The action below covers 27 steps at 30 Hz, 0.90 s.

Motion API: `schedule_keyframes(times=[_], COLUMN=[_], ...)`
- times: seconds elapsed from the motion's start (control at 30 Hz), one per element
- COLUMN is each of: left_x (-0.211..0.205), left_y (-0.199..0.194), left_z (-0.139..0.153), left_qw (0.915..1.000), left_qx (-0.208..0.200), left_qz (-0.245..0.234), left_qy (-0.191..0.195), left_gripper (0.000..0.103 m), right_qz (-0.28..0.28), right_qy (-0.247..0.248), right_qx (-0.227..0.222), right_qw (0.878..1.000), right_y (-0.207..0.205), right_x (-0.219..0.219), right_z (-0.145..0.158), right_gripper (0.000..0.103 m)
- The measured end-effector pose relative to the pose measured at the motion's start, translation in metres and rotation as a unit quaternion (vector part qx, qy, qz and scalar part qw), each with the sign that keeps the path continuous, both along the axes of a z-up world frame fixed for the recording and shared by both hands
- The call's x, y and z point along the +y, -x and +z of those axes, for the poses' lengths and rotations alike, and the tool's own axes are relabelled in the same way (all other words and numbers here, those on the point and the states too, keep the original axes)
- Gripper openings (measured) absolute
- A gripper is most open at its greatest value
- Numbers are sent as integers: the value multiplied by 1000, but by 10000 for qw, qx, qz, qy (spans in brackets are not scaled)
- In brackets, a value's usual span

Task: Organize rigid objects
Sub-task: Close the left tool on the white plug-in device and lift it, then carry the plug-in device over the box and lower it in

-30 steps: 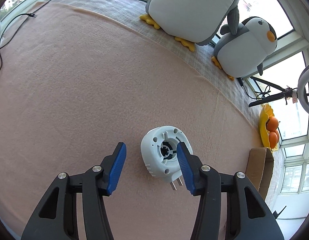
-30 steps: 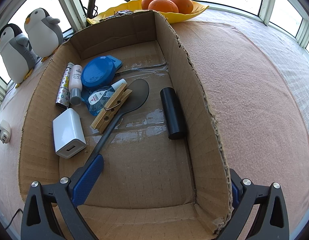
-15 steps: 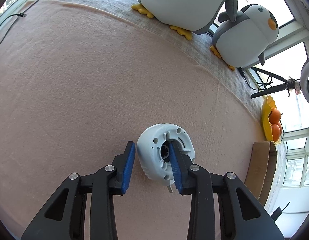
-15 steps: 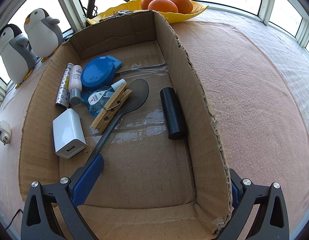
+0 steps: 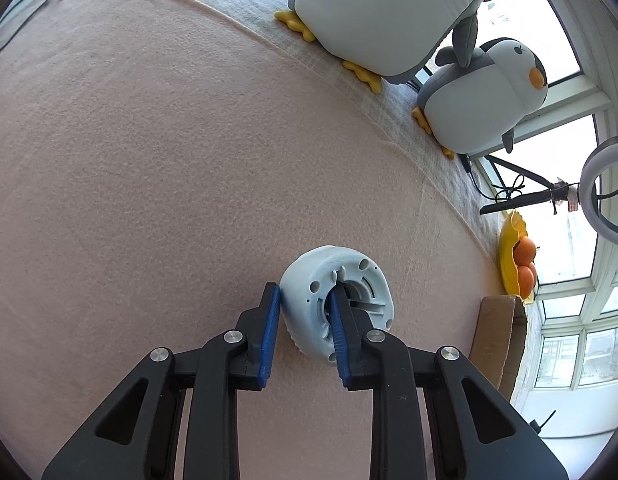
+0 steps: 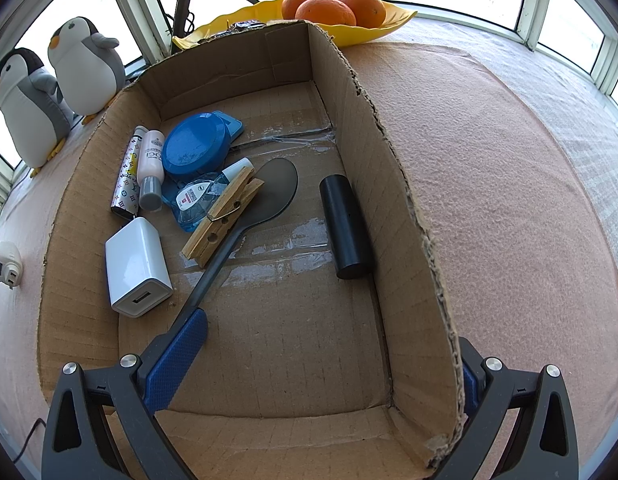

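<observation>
Since 1 s ago, left gripper [image 5: 303, 334] fingers closed in & now pinch white plug-in device [image 5: 335, 306] on pink desk [image 5: 149, 160]: one on outer wall, one in centre recess. Right gripper [image 6: 321, 376] fingers wide apart, straddling cardboard box [image 6: 393, 184] wall; box at 3 o'clock from device.

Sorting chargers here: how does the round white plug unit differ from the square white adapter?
The round white plug unit is a disc, outside the cardboard box, pinched by the left gripper. The square white adapter is a block, lying loose inside that box. Both are white plastic.
</observation>
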<state>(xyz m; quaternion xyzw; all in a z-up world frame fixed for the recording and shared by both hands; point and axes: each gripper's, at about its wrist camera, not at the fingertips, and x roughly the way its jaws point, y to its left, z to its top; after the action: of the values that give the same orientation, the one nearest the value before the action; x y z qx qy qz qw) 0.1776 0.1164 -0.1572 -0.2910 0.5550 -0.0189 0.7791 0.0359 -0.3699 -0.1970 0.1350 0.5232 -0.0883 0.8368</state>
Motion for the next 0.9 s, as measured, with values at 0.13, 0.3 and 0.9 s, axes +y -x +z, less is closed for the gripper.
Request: schedule_keyframes(times=[0.13,0.3,0.9], left_x=[1,0,-66], left_y=[2,7,8], left_z=[-4,-3,38], left_qw=[9997,9972,9877], left_qx=[-62,-446,-964], left_qz=[38,47,-830], left_qy=[219,601,912], left_gripper=[21,21,21], right_qz=[-2,-1,-18], right_qy=[-1,0,15], right_qx=[1,3,14], right_qw=[10000,10000,10000], right_y=[-1,-1,-1], right_x=[0,0,-1], right_z=[0,0,-1], right_gripper=[103,103,103])
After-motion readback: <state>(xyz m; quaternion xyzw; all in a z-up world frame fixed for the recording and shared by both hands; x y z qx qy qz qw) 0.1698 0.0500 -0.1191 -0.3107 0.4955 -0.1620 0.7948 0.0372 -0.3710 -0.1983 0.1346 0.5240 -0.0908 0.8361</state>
